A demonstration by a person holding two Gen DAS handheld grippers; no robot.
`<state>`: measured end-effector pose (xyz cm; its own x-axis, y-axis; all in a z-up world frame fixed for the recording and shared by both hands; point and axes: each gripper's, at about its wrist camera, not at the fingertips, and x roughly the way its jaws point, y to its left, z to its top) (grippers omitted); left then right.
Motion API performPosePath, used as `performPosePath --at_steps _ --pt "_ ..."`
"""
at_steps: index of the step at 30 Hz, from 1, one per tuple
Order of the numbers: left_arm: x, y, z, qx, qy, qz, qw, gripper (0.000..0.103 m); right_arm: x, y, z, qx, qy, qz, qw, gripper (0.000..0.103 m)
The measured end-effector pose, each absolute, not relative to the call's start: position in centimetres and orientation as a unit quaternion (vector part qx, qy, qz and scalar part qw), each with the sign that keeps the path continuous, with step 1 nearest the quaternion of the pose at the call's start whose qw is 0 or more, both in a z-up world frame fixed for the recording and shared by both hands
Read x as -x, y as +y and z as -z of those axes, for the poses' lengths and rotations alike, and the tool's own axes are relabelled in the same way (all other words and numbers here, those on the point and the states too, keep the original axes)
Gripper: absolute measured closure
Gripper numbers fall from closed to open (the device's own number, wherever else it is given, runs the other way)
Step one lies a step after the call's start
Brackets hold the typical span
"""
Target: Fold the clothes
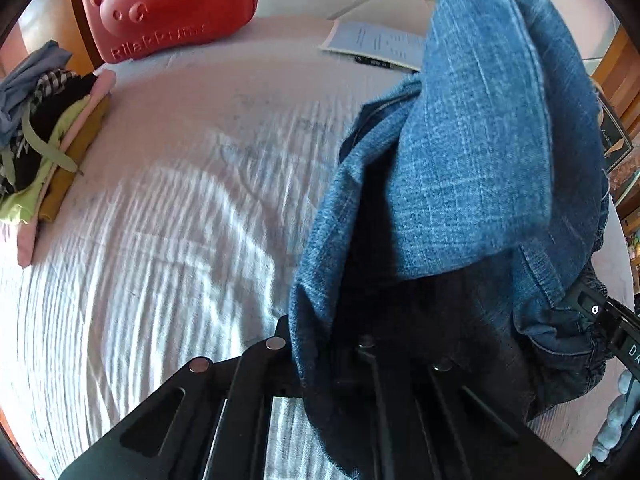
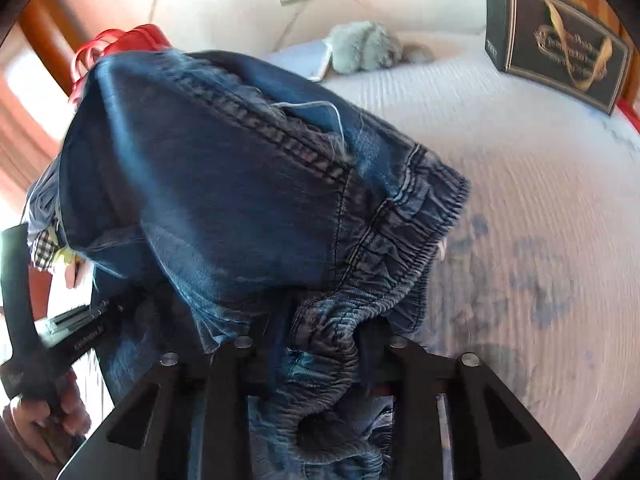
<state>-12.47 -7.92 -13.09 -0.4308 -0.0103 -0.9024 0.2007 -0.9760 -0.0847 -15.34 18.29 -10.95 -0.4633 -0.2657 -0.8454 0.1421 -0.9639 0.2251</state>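
Holding the denim jeans (image 1: 472, 140) aloft over the bed (image 1: 160, 240), I have both grippers clamped on the garment. The left gripper (image 1: 360, 344) is clenched on a fold of denim; its fingertips are buried in cloth, so the exact pinch point cannot be seen. The right gripper (image 2: 320, 344) grasps the bunched elastic waistband (image 2: 400, 248), which fills the gap between its jaws. The jeans hang between the two grippers, draped forward over both sets of fingers, with the white crinkled sheet directly beneath. The garment's long axis appears to run away from the jaws, toward the wall. I judge that the next move is to lower both grippers together onto the open sheet, keeping clear of the clothes pile (image 1: 44, 140) on the left.
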Motion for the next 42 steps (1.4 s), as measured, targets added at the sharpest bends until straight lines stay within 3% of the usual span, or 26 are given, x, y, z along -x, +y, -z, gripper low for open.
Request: performPosePath --at_steps 10,17,19,21,23,28,34,35,36,37,38,42 --pt "10.0 -13.0 3.8 -0.419 0.073 0.900 0.098 0.100 10.0 26.9 2.6 -0.390 -0.047 0.920 -0.007 0.084" --pt "11.2 -10.8 2.6 -0.433 0.108 0.895 -0.016 0.094 5.3 34.3 -1.6 -0.341 -0.061 0.932 -0.103 0.086" --pt "11.4 -9.1 3.0 -0.454 0.113 0.883 -0.042 0.084 5.1 35.7 -1.9 -0.343 -0.059 0.929 -0.124 0.086" --pt "11.0 -7.8 3.2 -0.464 0.117 0.876 -0.054 0.059 5.9 36.9 -0.5 -0.360 -0.067 0.921 -0.132 0.086" --pt "10.1 -6.8 3.3 -0.467 0.104 0.876 -0.059 0.050 6.7 37.6 1.4 -0.383 -0.053 0.910 -0.150 0.086" --pt "7.1 -6.2 4.3 -0.481 0.071 0.873 -0.044 0.050 6.7 40.4 4.9 -0.415 -0.075 0.889 -0.180 0.086" --pt "5.3 -6.2 8.5 -0.525 0.083 0.847 -0.035 0.045 6.7 41.3 6.9 -0.431 -0.089 0.887 -0.143 0.086" --pt "5.4 -6.0 9.4 -0.531 0.082 0.843 -0.032 0.045 6.8 41.5 6.9 -0.429 -0.101 0.887 -0.136 0.086" --pt "5.7 -5.7 10.4 -0.537 0.079 0.840 -0.027 0.053 7.0 41.7 6.9 -0.426 -0.106 0.889 -0.132 0.086" --pt "6.0 -5.4 11.3 -0.545 0.074 0.835 -0.024 0.069 7.2 41.6 6.8 -0.424 -0.104 0.891 -0.128 0.087" --pt "6.4 -5.3 12.1 -0.556 0.070 0.828 -0.022 0.100 7.5 41.5 6.6 -0.421 -0.102 0.893 -0.124 0.088" --pt "8.8 -5.8 12.0 -0.552 0.062 0.831 0.016 0.102 8.9 41.0 5.2 -0.401 -0.074 0.906 -0.113 0.089"
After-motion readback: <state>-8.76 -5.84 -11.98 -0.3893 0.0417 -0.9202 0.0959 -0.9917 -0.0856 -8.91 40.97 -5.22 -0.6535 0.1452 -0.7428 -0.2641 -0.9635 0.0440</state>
